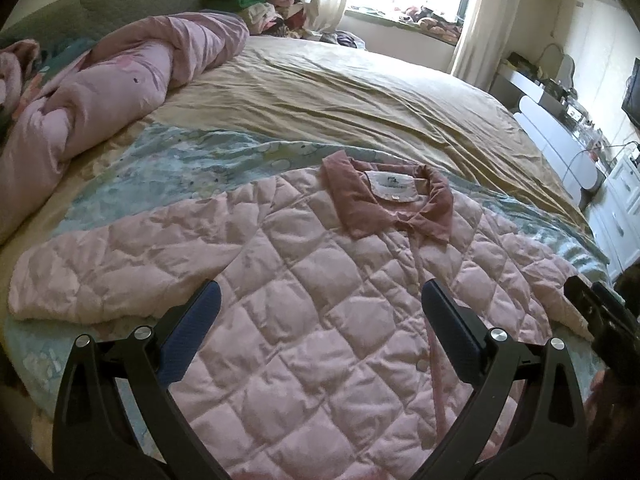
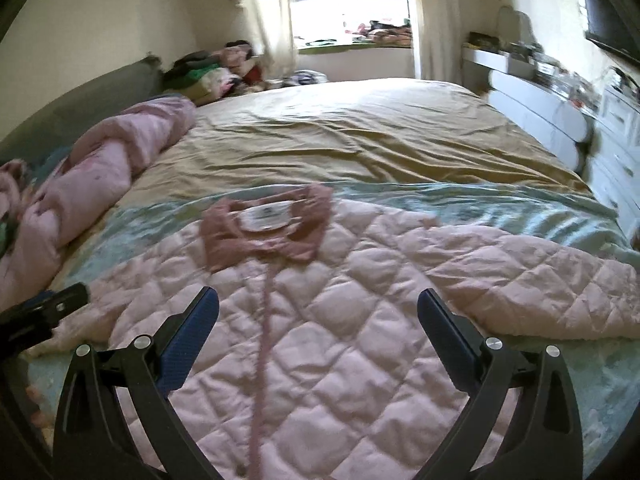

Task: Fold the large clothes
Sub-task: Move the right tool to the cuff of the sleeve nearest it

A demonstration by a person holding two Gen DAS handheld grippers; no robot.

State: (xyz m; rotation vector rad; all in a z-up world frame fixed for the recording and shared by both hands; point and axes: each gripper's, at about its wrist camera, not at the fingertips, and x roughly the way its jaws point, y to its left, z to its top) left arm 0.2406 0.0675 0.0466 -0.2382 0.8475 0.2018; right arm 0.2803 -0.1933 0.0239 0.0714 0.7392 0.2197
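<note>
A pink quilted jacket [image 1: 320,280] with a darker pink collar [image 1: 384,204] lies flat, front up and buttoned, on the bed, sleeves spread to both sides. It also shows in the right wrist view [image 2: 340,300]. My left gripper [image 1: 320,304] is open and empty above the jacket's chest. My right gripper [image 2: 318,308] is open and empty above the jacket's front, right of the button strip [image 2: 264,344]. The right gripper shows at the right edge of the left wrist view [image 1: 600,316]; the left gripper shows at the left edge of the right wrist view [image 2: 44,308].
A rolled pink duvet [image 1: 100,100] lies along the bed's left side. A tan sheet [image 1: 340,92] covers the far half of the bed, a light blue printed one [image 1: 180,168] lies under the jacket. Piled clothes [image 1: 260,4] sit at the far corner. White drawers [image 1: 560,140] stand right.
</note>
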